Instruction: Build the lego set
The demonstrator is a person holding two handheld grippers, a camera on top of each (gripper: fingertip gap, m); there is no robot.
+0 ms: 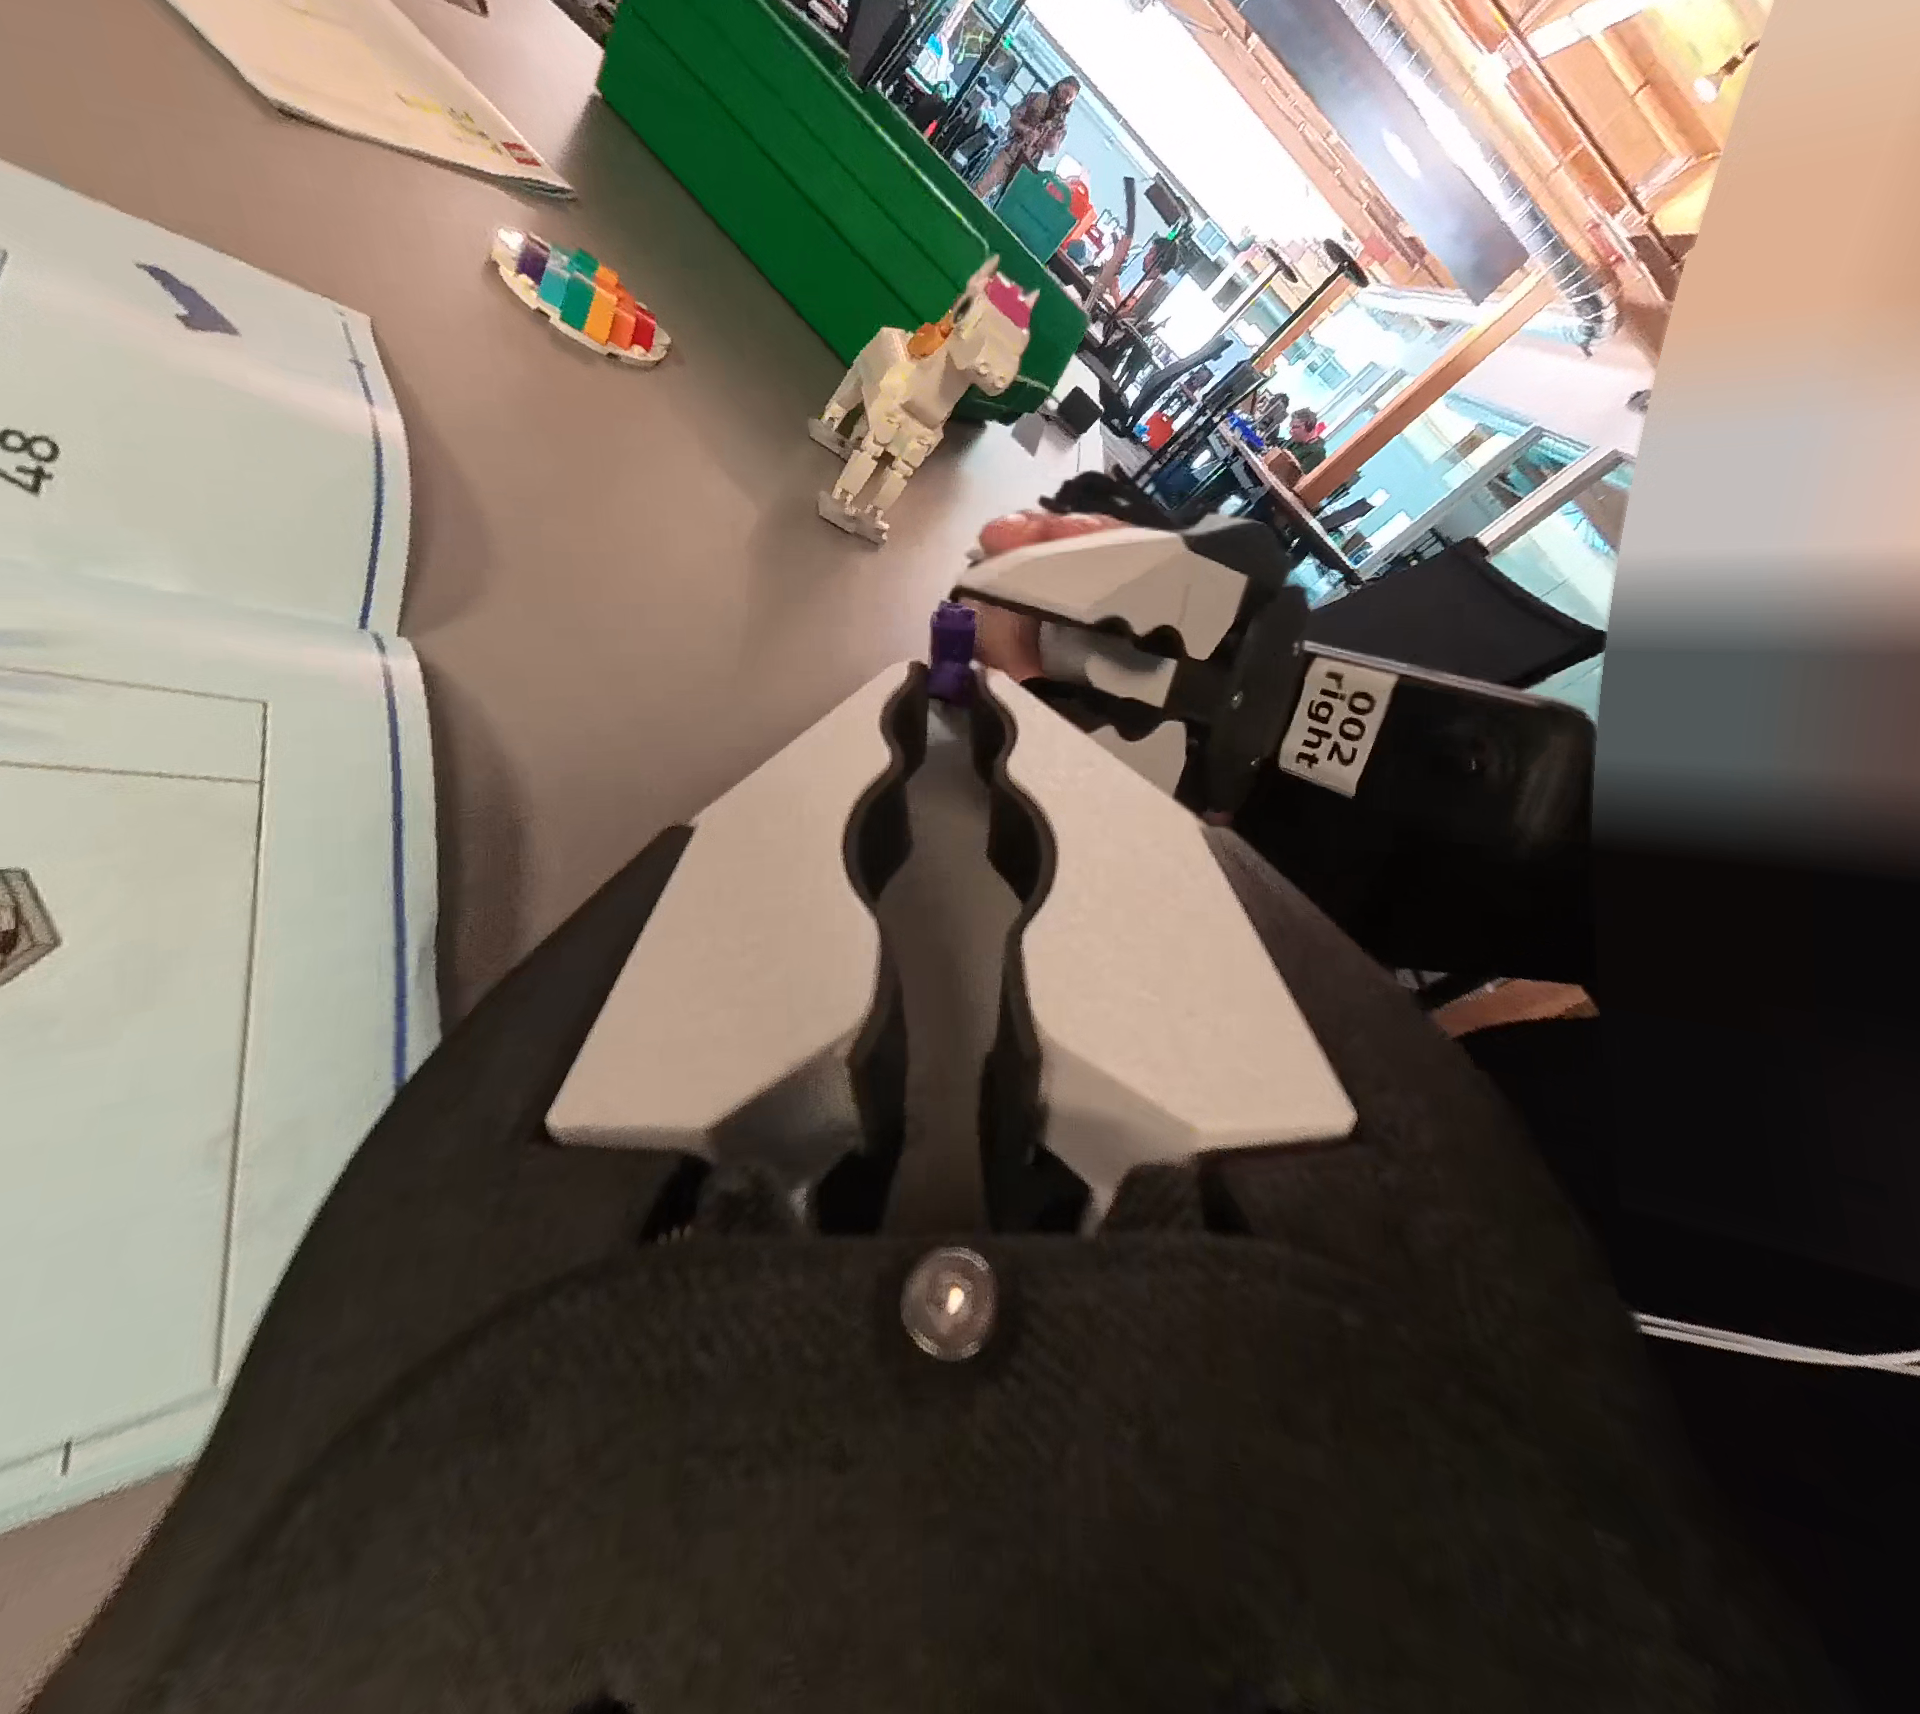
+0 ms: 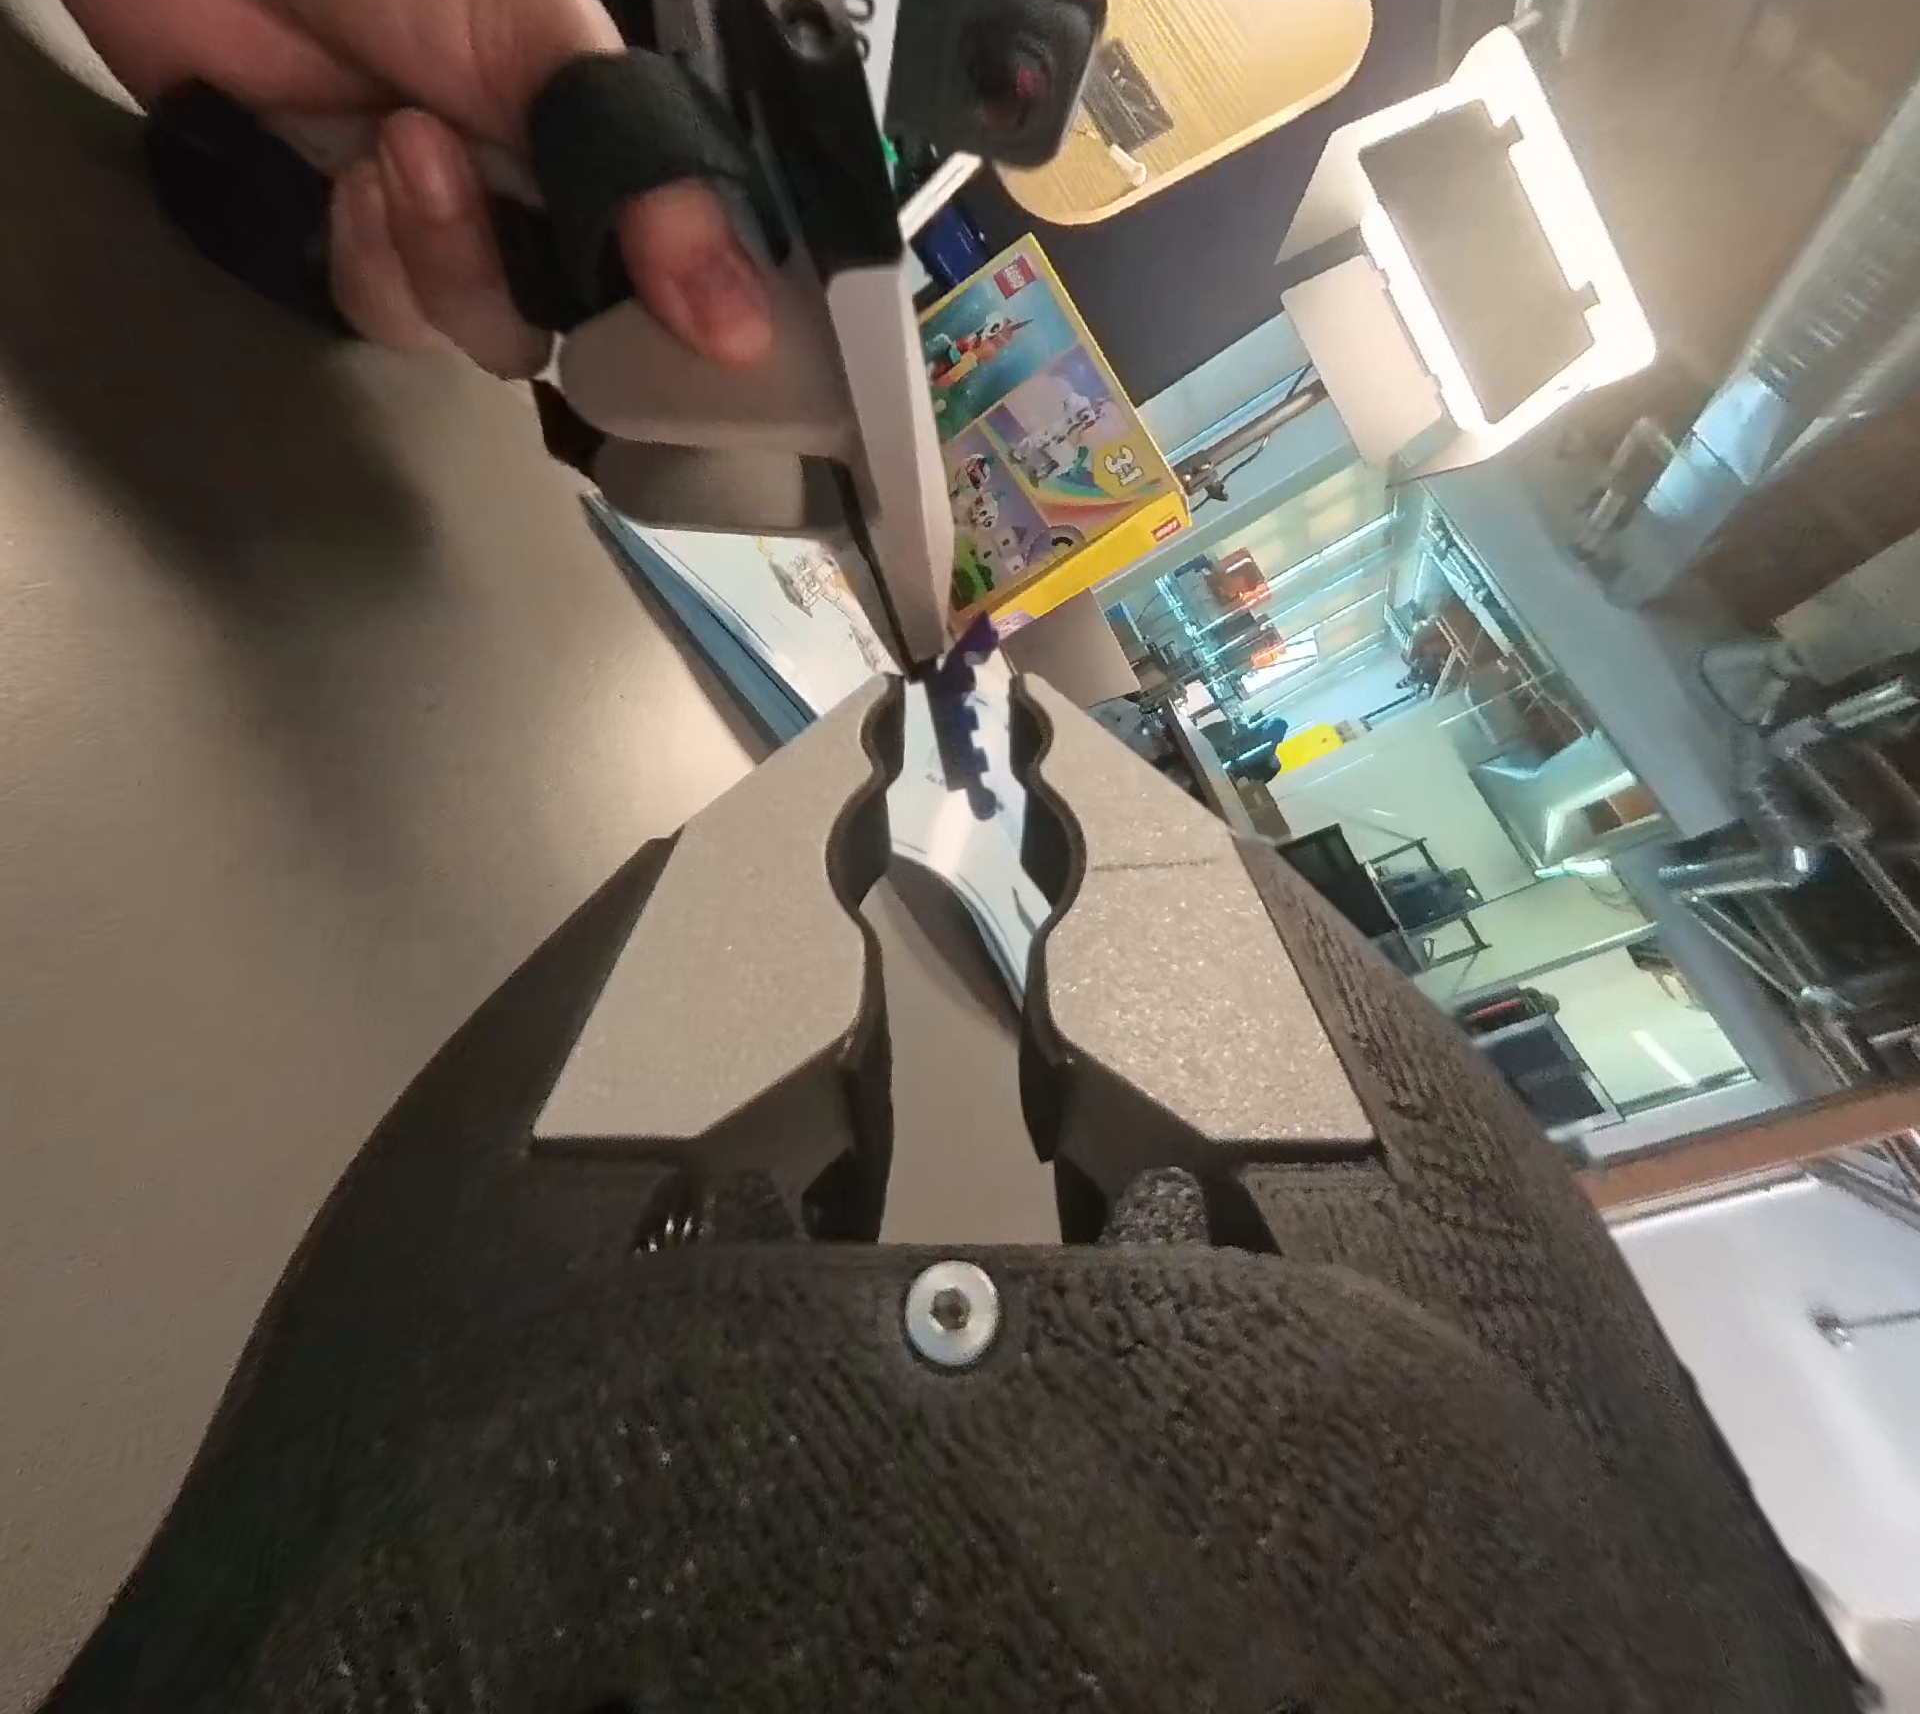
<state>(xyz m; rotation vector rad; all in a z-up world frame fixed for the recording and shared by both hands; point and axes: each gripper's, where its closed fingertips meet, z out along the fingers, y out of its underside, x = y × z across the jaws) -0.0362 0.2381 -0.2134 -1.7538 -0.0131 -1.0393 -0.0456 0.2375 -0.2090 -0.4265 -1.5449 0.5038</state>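
A small purple lego piece (image 1: 951, 658) is pinched between the tips of my left gripper (image 1: 949, 683), held above the grey table (image 1: 644, 584). My right gripper (image 1: 977, 615) comes in from the right with its tips right at the piece. In the right wrist view the studded purple piece (image 2: 964, 729) sits in the narrow gap of my right gripper (image 2: 954, 690), whose fingertips stand slightly apart and do not clearly touch it. The left gripper (image 2: 925, 651), held by a hand (image 2: 343, 33), points down onto the piece.
A white lego unicorn (image 1: 925, 402) and a rainbow build on a white plate (image 1: 582, 298) stand on the table by a green bin (image 1: 821, 137). Open instruction booklets (image 1: 187, 459) lie at the left. A yellow lego box (image 2: 1049, 438) stands beyond. The tips of both grippers are at nearly the same place.
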